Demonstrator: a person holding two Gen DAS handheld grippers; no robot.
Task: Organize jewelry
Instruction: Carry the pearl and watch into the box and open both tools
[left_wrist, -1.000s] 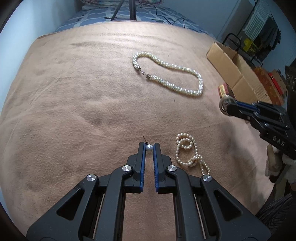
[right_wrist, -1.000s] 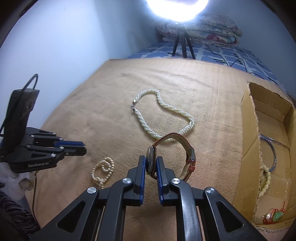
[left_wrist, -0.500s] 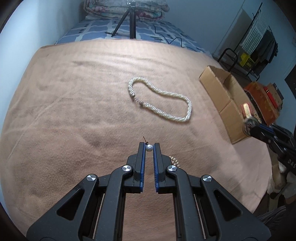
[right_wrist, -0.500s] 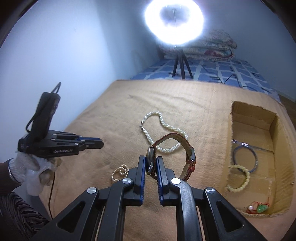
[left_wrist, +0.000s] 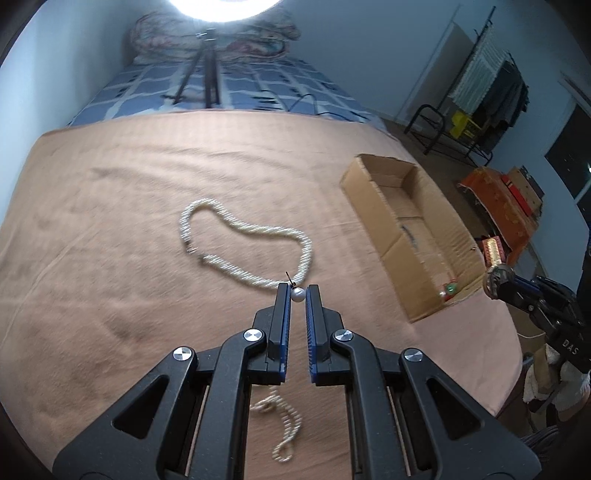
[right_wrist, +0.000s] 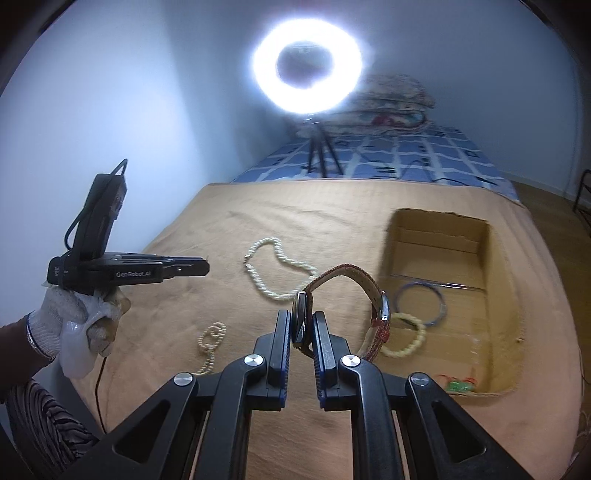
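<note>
Wristwatch (right_wrist: 340, 310) up in the air over the bed, just short of the cardboard box (right_wrist: 439, 225); right gripper (right_wrist: 302, 328) has its fingers (right_wrist: 282, 339) closed on the watch case edge-on, narrow gap, red-brown strap looping free to the right. Case looks stiff and smooth, probably slippery and a bit heavy for this pinch; strap is floppy, so holding at the case seems the better spot, strap may swing or catch the box wall

Pearl earring (left_wrist: 297, 294) pinched at the very tips of the left gripper (left_wrist: 297, 295), fingers (left_wrist: 282, 314) nearly closed with only the bead between them, thin hook sticking up. Tiny, light, round, hard, likely to pop out if the squeeze eases

On the tan blanket (left_wrist: 110, 240): twisted pearl necklace (left_wrist: 243, 240) lying loose in a loop, small beaded strand (left_wrist: 284, 421) under the left gripper. Both soft, limp chains, best taken mid-strand

Box already holds a purple bangle (right_wrist: 421, 299), cream bead bracelet (right_wrist: 406, 336), green trinket (right_wrist: 458, 386)
</note>
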